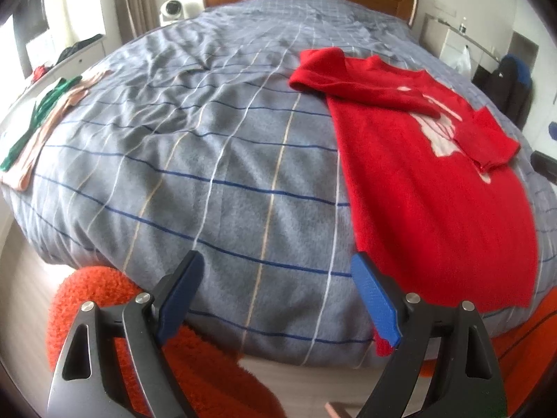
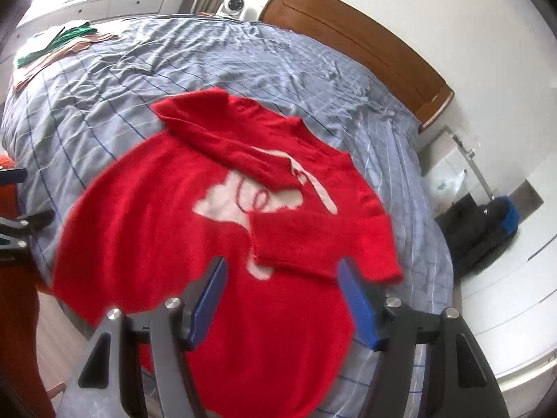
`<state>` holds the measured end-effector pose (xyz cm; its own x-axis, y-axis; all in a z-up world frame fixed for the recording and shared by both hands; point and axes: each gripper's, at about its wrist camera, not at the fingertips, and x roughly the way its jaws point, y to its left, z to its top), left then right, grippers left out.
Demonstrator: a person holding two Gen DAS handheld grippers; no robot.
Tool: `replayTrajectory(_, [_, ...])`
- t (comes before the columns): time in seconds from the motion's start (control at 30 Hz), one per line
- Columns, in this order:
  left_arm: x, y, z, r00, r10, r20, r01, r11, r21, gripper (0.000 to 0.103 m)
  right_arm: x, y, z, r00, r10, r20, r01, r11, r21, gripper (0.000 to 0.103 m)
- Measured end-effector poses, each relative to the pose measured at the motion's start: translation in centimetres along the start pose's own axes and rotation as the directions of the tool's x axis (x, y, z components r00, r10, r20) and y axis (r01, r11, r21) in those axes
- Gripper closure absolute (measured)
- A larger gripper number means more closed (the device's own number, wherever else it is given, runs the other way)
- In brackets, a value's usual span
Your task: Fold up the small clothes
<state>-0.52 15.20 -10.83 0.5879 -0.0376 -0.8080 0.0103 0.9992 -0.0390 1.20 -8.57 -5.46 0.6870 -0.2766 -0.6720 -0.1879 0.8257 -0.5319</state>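
My left gripper (image 1: 276,268) hangs over the near edge of the bed (image 1: 195,160), fingers spread wide and gripping nothing. My right gripper (image 2: 282,271) hovers above the red sweater (image 2: 167,244), fingers likewise apart and empty. The sweater (image 1: 431,202) lies flat on the grey checked cover toward the bed's right side, both sleeves folded across its white chest motif, its hem draped over the near edge. A pile of green and pink clothes (image 1: 45,118) rests at the far left edge, well apart from the sweater.
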Motion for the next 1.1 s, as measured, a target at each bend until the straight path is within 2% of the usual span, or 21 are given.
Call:
replayTrajectory(0.47, [0.1, 0.3, -0.2, 1.0, -0.003, -0.009, 0.003, 1.0, -0.015, 0.015, -1.1, 2.2, 1.0, 1.0, -0.029, 0.009, 0.03, 0.995, -0.092, 0.037])
replayTrajectory(1.1, [0.2, 0.2, -0.2, 1.0, -0.002, -0.012, 0.002, 1.0, -0.01, 0.015, -0.9, 2.2, 0.6, 0.998, -0.065, 0.0, 0.064, 0.992, -0.108, 0.037])
